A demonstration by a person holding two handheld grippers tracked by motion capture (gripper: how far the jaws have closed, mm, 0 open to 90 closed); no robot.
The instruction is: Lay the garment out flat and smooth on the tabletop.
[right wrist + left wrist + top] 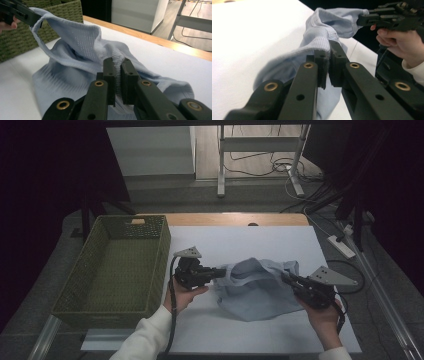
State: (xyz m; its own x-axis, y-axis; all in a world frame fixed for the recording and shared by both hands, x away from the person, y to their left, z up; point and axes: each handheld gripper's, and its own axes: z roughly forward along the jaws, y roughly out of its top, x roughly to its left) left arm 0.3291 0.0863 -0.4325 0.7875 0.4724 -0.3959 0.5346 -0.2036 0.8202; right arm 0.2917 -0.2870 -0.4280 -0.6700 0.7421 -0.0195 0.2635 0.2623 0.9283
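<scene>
Centrally on the white worktop (260,335) lies a pale blue knitted garment (257,292), bunched and partly lifted, its lower part resting on the surface, its two upper edges drawn apart to left and right. Ribbed hem visible in both gripper views; fabric shows a fine dotted weave.

Left gripper (216,271): fingers (322,65) nearly closed, pinching a ribbed edge of the garment at its left side. Held by the person's left hand (184,295), white sleeve (147,335) below it. Grey three-cornered plate on top.

Right gripper (289,279): fingers (110,75) likewise nearly closed, with a fold of ribbed edge clamped between them at the garment's right side. Right hand (325,317) grips the body from below. In the left gripper view the same gripper appears farther off, at the upper right, holding the far corner of the cloth up off the worktop.

Between the two grips the cloth sags into a loose pouch.

Outward: a green woven basket (100,285) stands just beside the worktop's left edge, near the left gripper, apart from the garment. A wooden strip (235,219) borders the far edge of the white surface. Beyond it, a metal-legged frame (260,150) and cables (260,170) on the floor.
</scene>
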